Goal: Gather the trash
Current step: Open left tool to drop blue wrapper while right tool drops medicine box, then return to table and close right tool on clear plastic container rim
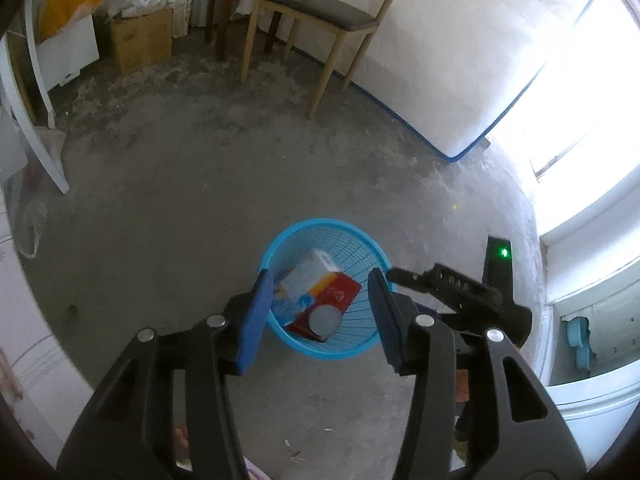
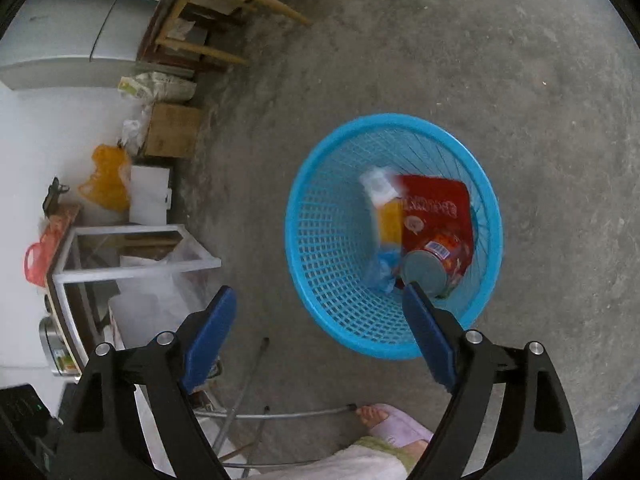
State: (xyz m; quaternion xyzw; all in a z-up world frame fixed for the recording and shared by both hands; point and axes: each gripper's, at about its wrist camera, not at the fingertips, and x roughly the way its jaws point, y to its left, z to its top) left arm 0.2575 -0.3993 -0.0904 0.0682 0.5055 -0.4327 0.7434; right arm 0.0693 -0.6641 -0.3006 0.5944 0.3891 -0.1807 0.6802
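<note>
Your left hand-held gripper (image 1: 320, 316) hovers above the floor with its blue pads spread apart, holding nothing, aimed down at the round blue plastic mesh basket (image 1: 362, 346). Your right hand-held gripper (image 2: 320, 334) hangs just beside it, also spread and empty. Inside the basket, a red printed packet (image 2: 436, 210) lies flat, and a red-labelled tin can (image 2: 436, 266) lies on its side, grey end facing you.
</note>
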